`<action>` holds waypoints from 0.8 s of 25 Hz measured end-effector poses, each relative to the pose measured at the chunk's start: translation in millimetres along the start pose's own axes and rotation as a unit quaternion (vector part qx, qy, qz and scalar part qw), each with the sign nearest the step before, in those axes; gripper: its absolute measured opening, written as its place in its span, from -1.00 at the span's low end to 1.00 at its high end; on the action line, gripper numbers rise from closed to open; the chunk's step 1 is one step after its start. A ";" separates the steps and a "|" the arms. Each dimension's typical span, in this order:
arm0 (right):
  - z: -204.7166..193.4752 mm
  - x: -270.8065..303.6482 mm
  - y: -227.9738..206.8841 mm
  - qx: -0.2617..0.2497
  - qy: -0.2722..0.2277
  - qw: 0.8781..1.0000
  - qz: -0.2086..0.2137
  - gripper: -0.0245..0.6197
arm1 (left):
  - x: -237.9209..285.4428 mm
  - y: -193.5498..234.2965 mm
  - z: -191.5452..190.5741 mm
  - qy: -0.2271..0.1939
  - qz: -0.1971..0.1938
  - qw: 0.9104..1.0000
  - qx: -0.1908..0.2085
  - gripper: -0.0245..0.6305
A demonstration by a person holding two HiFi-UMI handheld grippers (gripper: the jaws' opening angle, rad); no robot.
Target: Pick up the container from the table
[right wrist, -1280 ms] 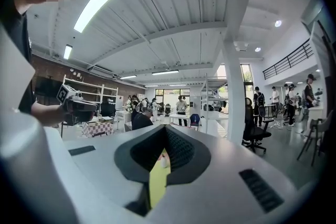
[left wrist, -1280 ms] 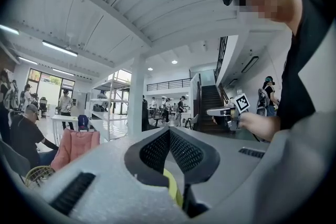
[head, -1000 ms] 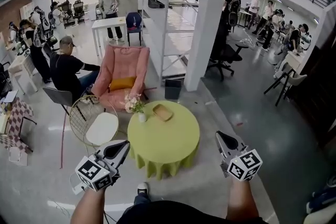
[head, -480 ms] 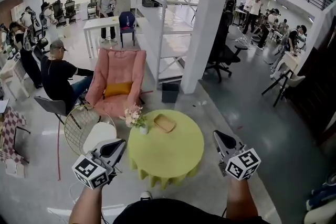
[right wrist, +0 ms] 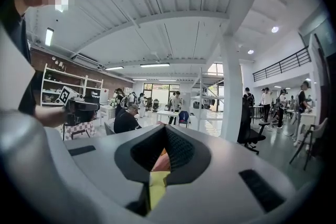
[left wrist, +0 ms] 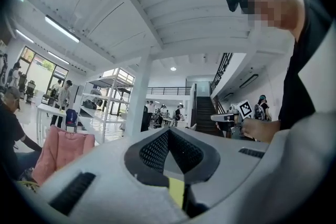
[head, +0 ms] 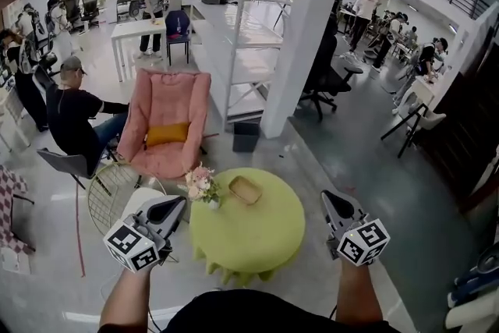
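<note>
- The left gripper (left wrist: 169, 132) has its jaws closed tip to tip, with nothing held between them
- The right gripper (right wrist: 166, 128) likewise has its jaws pressed together and holds nothing
- In the head view the left gripper (head: 178, 203) and the right gripper (head: 328, 196) are held out level, 1 on each side of the table (head: 261, 234), both short of the things on it and touching none
- Each gripper carries its marker cube close to the hand
- The table is round, draped in a yellow-green cloth that hangs over its edge
- The container (head: 244, 189), a shallow tan tray, lies on the far half of the table, near the middle, well apart from both grippers
- A small white vase of pale flowers (head: 202, 185) stands at the table's far left edge, just beside the container
- A white wire chair (head: 117, 195) stands left of the table
- Beyond the table stands a pink armchair (head: 168, 121) with an orange cushion (head: 166, 134) on its seat
- A person in a black shirt and cap (head: 74, 109) sits left of the armchair
- A white shelving rack (head: 249, 35) and a white column (head: 300, 35) rise behind
</note>
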State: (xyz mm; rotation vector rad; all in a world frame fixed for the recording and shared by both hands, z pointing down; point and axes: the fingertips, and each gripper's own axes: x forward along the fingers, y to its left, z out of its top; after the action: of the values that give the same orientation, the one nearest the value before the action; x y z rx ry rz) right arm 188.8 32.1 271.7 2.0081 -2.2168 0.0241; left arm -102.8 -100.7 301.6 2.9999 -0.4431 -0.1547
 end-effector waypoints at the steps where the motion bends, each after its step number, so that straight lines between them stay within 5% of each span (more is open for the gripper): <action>1: 0.9 5.5 -0.3 0.001 0.000 1.000 -0.002 -0.90 | 1.2 8.0 1.4 -0.004 0.000 1.000 -0.003 -0.87; 20: 0.8 67.4 5.9 0.017 0.015 0.999 -0.023 -0.90 | 6.9 67.8 10.5 -0.023 -0.015 1.000 -0.007 -0.87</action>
State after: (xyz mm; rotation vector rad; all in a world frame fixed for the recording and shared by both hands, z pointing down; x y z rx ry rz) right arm 176.6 -34.0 279.7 2.0617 -2.1647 0.0868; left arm -116.6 -168.3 298.7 2.9955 -0.3999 -0.2275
